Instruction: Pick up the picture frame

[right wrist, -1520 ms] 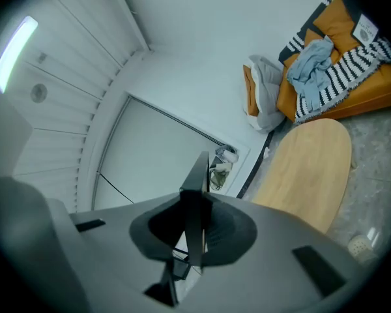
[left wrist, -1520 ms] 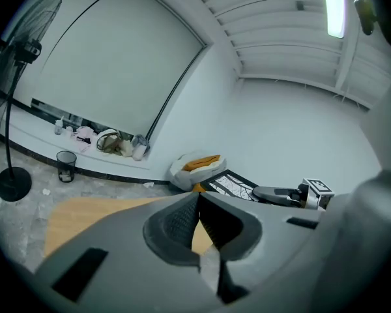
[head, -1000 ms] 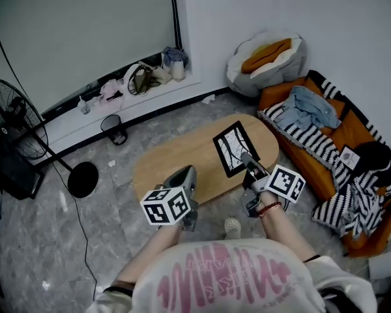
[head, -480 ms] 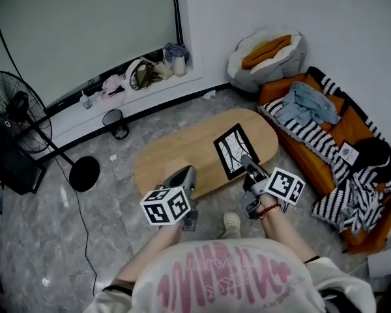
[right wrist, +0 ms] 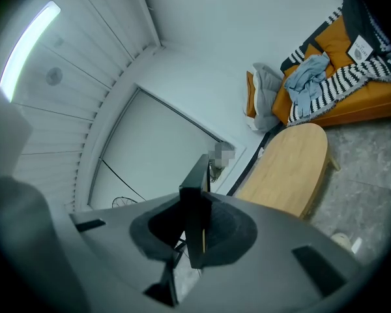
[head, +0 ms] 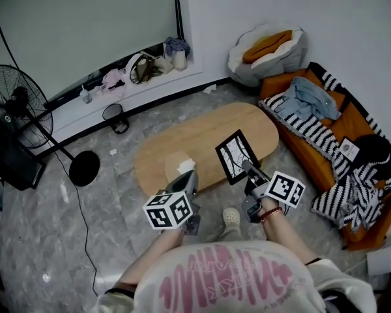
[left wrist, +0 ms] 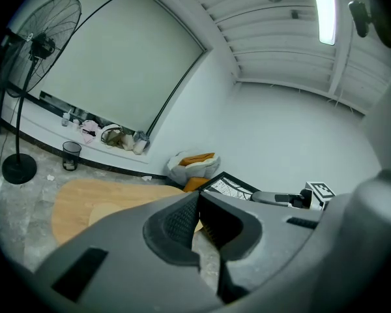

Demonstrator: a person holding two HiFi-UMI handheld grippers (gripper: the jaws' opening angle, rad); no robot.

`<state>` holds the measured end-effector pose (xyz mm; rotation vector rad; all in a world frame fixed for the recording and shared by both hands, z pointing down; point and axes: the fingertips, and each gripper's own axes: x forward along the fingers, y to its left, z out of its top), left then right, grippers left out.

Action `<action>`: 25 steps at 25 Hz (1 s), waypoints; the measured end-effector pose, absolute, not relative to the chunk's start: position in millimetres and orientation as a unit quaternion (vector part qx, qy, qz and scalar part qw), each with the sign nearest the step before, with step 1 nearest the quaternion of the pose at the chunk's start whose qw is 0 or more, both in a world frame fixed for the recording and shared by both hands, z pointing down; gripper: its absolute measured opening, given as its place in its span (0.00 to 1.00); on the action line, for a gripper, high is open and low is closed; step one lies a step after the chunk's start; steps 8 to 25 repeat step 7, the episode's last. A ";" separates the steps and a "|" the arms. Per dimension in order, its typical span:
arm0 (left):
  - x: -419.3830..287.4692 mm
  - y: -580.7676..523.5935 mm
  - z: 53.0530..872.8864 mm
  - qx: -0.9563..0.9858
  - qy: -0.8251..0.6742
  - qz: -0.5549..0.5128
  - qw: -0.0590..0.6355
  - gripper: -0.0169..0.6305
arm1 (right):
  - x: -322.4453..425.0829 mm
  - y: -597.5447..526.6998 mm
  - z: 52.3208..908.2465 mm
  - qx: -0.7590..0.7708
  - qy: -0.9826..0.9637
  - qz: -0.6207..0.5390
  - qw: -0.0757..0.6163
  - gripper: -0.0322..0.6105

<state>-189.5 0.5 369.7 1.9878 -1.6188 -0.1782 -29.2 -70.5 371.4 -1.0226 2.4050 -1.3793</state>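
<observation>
A standing fan (head: 16, 103) and a small waste bin (head: 115, 117) are seen at the far left, on the grey stone floor below a cluttered window ledge. An oval wooden table (head: 182, 139) is set at the middle of the room. The left gripper (head: 188, 178) is held over the table's near edge; its jaws are seen pressed together in its own view, with nothing between them. Just to the right, the black picture frame (head: 236, 156) is held above the near right part of the table, tilted, its picture side turned upward. It is gripped at its near edge by the right gripper (head: 247, 169), whose narrow jaws are clamped on the frame's rim, seen edge-on in the right gripper view. At the far right, an orange sofa (head: 348, 139) is strewn with a striped blanket and a blue garment.
</observation>
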 end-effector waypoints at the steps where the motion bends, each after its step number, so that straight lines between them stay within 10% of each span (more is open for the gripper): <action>1: -189.3 2.2 371.1 0.742 -0.604 -0.065 0.284 0.03 | -28.5 -69.2 373.6 -0.347 0.808 -0.467 0.091 0.13; 25: -188.0 9.6 376.7 0.741 -0.603 -0.061 0.290 0.03 | -29.9 -63.1 377.9 -0.341 0.810 -0.468 0.092 0.13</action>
